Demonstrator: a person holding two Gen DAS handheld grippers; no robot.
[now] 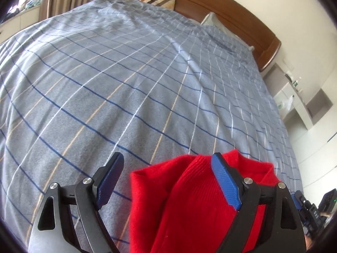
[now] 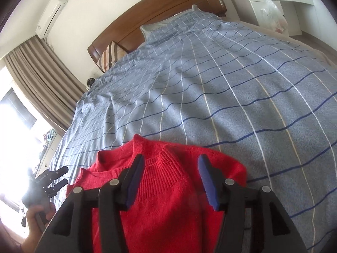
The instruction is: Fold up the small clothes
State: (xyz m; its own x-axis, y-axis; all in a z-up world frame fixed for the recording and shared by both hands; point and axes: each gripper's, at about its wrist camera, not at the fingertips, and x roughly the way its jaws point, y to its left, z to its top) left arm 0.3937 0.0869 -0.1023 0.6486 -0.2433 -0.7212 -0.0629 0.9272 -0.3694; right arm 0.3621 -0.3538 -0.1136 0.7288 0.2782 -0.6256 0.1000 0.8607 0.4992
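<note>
1. Left gripper (image 1: 168, 181): jaws spread wide and released. Nothing is pinched between the blue pads (image 1: 225, 181). In the left wrist view the right-hand pad overlaps the sweater, but the fabric lies behind it, not clamped.
2. Right gripper (image 2: 170, 181): jaws parted and released. The pads (image 2: 207, 182) stand on either side of the collar; whether they touch the knit cannot be told.
3. Sweater (image 2: 168, 189): red knit, lying on the bed at the bottom centre of the right wrist view, ribbed collar (image 2: 162, 168) facing the upper part of the frame. In the left wrist view it fills the lower right.
4. Bed (image 1: 126, 84): blue checked cover fills most of both views; wooden headboard (image 2: 160, 19) at the top.
5. Hand (image 2: 35, 221): lower left of the right wrist view, holding the left gripper's handle.
</note>
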